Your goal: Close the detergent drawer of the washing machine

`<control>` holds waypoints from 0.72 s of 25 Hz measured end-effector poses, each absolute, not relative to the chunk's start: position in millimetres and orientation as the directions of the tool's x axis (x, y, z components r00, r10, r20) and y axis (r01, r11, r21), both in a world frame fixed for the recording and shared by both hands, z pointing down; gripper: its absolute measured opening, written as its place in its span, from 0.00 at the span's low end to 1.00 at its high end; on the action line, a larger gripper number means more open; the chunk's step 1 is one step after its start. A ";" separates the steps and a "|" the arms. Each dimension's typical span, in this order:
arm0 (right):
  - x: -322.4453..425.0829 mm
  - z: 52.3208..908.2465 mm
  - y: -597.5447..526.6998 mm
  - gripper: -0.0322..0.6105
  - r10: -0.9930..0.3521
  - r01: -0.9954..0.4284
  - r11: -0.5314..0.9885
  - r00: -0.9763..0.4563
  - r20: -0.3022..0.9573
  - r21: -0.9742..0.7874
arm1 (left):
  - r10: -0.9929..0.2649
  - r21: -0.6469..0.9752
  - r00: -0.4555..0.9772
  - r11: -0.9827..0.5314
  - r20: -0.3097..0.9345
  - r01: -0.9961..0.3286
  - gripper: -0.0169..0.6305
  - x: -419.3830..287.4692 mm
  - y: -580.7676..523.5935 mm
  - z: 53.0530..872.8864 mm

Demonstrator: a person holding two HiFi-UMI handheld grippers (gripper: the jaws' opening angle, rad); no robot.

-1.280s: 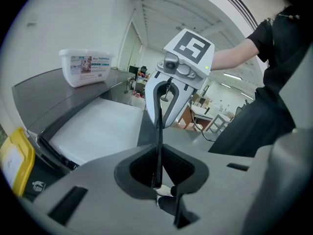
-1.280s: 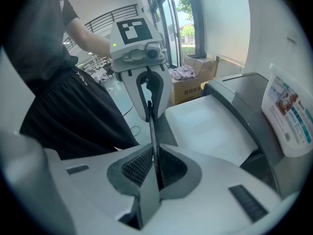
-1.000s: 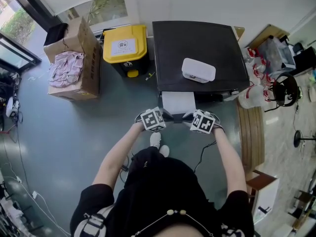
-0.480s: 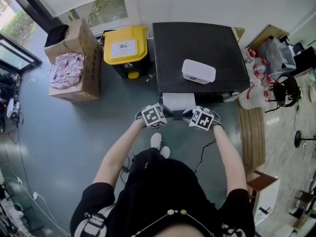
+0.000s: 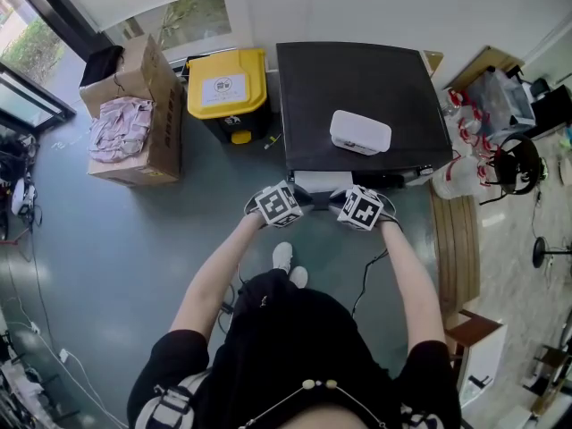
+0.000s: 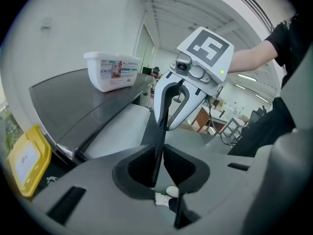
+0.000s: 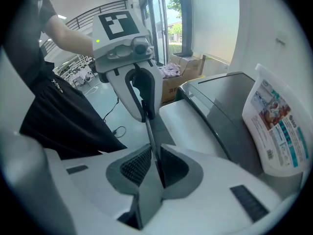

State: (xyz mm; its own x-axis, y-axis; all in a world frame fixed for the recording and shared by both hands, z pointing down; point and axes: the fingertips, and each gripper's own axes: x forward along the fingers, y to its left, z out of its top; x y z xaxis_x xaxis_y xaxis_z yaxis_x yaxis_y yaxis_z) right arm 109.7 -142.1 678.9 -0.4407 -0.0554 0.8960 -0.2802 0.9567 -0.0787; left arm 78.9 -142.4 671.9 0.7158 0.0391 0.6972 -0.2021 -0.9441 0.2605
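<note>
At the washing machine's (image 5: 357,88) front edge, the detergent drawer (image 5: 313,180) protrudes slightly.

A white tub (image 5: 360,132) lies on the washing machine's dark top (image 5: 340,74); a yellow bin (image 5: 226,83) stands on the floor (image 5: 116,239).

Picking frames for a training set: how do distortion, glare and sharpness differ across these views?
Head view: sharp, evenly lit. Left gripper view: heavy fisheye, black corners, washing machine top bowed. Right gripper view: same fisheye, window glaring, white box stretched at the edge.

detergent drawer (image 5: 320,180) | white | nearly shut | washing machine (image 5: 357,83) front
</note>
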 end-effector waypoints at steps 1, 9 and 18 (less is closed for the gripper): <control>109.7 678.8 -144.5 0.15 -0.061 -0.286 0.955 -0.438 0.897 -0.075 | 0.030 0.259 0.717 -0.942 0.697 -0.212 0.11 78.8 -145.0 671.8; 108.0 678.2 -161.0 0.15 -0.094 -0.293 0.955 -0.422 0.902 -0.038 | -0.043 0.231 0.719 -0.932 0.694 -0.278 0.13 76.7 -163.8 669.3; 106.7 675.1 -179.5 0.15 -0.146 -0.278 0.960 -0.405 0.903 0.030 | -0.115 0.216 0.720 -0.912 0.685 -0.350 0.14 75.2 -183.0 666.1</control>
